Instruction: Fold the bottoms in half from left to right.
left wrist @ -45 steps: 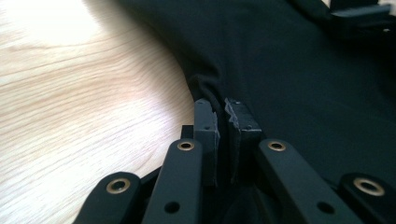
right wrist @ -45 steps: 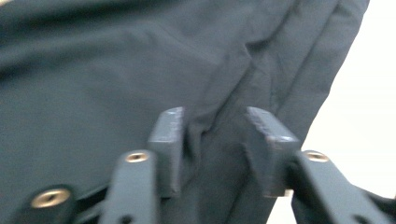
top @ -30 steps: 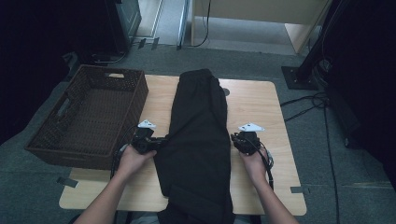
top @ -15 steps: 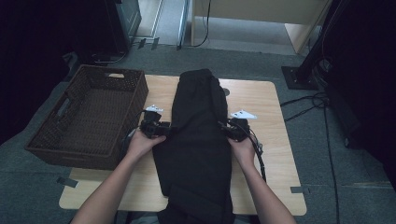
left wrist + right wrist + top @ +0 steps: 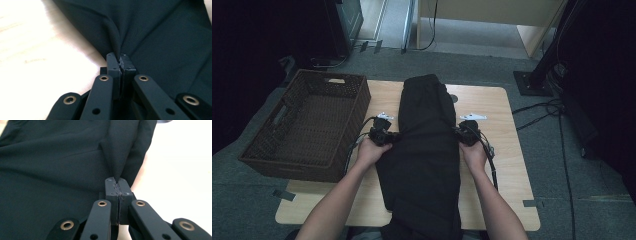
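Both grippers have just been closing and now each pinches an edge of the black trousers (image 5: 424, 145), which lie lengthwise down the middle of the counter (image 5: 497, 115). The left gripper (image 5: 121, 62) and right gripper (image 5: 117, 185) only hold a thin fold apiece, so I'd worry the slippery cloth slides out on the lift, or one side drags and bunches up.

No readable text, label, brand or number anywhere.
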Tool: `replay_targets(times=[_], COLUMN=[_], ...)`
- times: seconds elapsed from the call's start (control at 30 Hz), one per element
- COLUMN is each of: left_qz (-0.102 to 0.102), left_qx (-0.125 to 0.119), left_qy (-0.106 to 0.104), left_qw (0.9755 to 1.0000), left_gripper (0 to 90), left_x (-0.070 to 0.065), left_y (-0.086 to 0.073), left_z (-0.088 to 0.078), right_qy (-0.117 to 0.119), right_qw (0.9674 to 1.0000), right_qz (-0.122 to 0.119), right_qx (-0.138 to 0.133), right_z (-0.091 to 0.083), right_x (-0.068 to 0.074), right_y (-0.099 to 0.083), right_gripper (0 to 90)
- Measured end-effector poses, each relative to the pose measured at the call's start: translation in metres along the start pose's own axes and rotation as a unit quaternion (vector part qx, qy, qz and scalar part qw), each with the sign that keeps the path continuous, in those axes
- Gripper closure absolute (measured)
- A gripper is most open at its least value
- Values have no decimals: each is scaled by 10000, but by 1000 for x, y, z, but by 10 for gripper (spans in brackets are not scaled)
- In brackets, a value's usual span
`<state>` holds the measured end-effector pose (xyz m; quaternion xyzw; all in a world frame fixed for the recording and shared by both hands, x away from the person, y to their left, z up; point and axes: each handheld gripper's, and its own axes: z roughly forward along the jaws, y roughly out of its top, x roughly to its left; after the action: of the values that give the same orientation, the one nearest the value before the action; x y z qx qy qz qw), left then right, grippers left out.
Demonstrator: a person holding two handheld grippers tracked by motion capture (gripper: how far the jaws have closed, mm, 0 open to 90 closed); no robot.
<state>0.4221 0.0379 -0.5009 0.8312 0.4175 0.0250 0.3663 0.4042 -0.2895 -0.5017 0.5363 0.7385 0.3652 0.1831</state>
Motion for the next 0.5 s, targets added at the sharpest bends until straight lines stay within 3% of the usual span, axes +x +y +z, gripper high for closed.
replay_targets(times=[0.13,0.2,0.23,0.27,0.3,0.43,0.5], left_qz=[111,191,216,187,145,-119,-112], left_qx=[18,58,94,120,109,-110,-114], left_qy=[-178,-223,-180,-142,-116,-103,16], left_qw=[9998,9996,9996,9997,9998,9998,9999], left_gripper=[891,877,822,690,616,502,492], left_x=[-10,-14,-15,-15,-14,-6,-2], left_y=[-12,-19,-20,-20,-19,-7,3], left_z=[-13,-17,-17,-17,-18,-19,-15], right_qy=[269,294,255,194,169,253,241], right_qw=[9996,9995,9997,9998,9997,9982,9978], right_qz=[61,82,36,-36,-97,19,-47], right_qx=[36,18,11,-29,-125,-536,-609], right_z=[-16,-24,-26,-27,-27,-27,-21], right_x=[-2,-1,0,0,1,-3,-2], right_y=[-13,-22,-26,-28,-29,-21,-14], right_gripper=[892,868,816,731,695,511,494])
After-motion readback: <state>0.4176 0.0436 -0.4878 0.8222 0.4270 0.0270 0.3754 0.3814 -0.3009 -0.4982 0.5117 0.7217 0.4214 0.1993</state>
